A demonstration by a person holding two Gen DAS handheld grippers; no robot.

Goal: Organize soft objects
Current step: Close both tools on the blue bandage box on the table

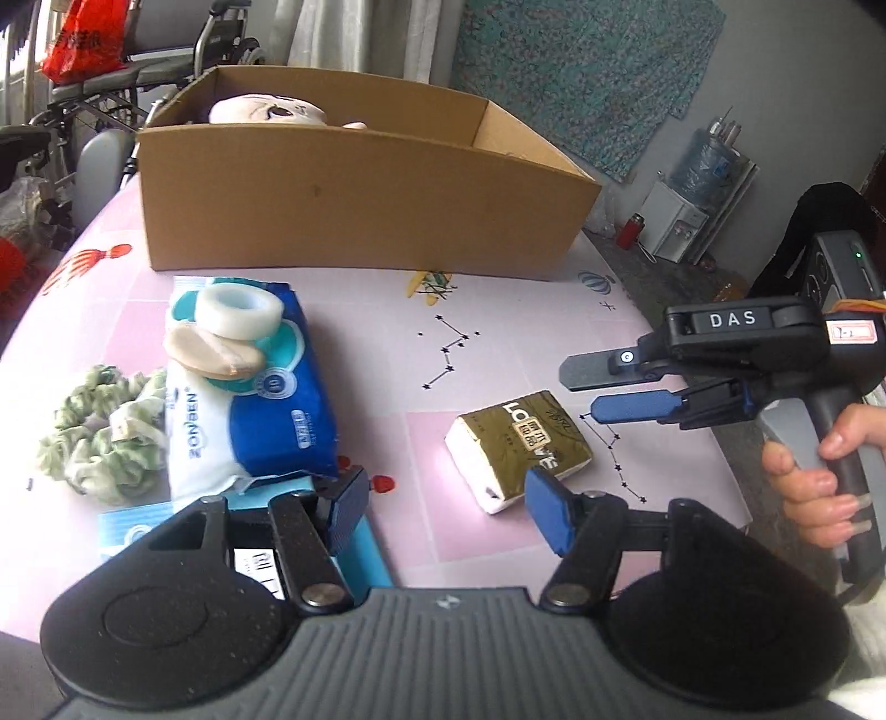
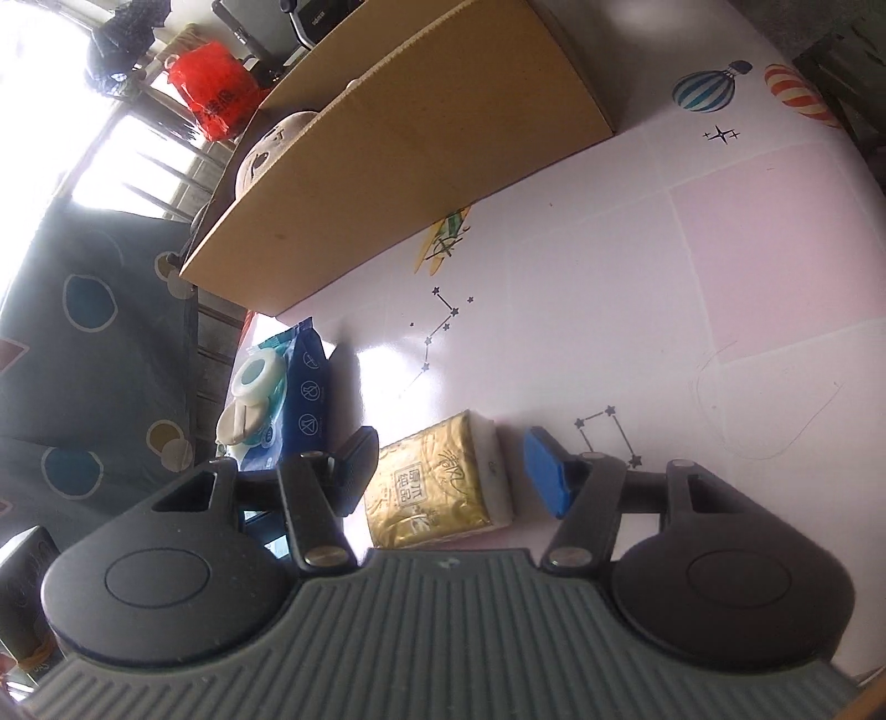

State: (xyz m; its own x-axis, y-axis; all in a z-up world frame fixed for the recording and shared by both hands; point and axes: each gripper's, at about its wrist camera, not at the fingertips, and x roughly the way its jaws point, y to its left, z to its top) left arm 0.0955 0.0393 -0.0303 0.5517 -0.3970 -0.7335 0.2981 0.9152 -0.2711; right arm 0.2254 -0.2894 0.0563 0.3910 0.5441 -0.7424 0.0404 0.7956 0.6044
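A gold tissue pack (image 1: pixel 518 446) lies on the pink table and also shows in the right wrist view (image 2: pixel 437 487). My right gripper (image 2: pixel 451 476) is open, its jaws straddling the pack just above it; it also shows in the left wrist view (image 1: pixel 587 390). My left gripper (image 1: pixel 448 512) is open and empty, low over the table near the pack. A blue wet-wipe pack (image 1: pixel 255 404) carries a white tape roll (image 1: pixel 238 311) and a beige pad (image 1: pixel 213 354). A green scrunchie (image 1: pixel 102 437) lies at the left. A cardboard box (image 1: pixel 354 205) holds a plush toy (image 1: pixel 266 109).
A light blue flat box (image 1: pixel 138 529) lies under my left gripper's left finger. The table edge curves at the right. A wheelchair (image 1: pixel 99 94) and a red bag (image 1: pixel 83 39) stand behind the box, a water dispenser (image 1: pixel 686 216) at the far right.
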